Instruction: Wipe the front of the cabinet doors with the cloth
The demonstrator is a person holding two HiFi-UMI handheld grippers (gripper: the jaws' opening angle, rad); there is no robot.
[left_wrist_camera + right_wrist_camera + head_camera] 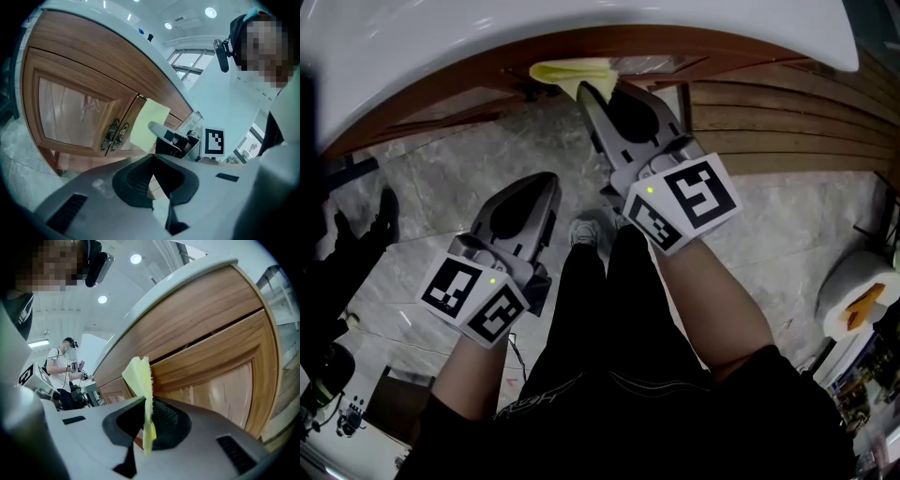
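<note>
Head view: the right gripper was held up under the white countertop. The yellow cloth was apparently laid against the top of the wooden cabinet door, probably so a stroke could start high. The left gripper was kept low, well apart from the door and out of the way.

Left gripper view: its jaws were closed together on nothing. The door handles were seen just beside the cloth.

Right gripper view: the cloth was clamped edge-on between the jaws, with a flap left free above them to meet the wood.
</note>
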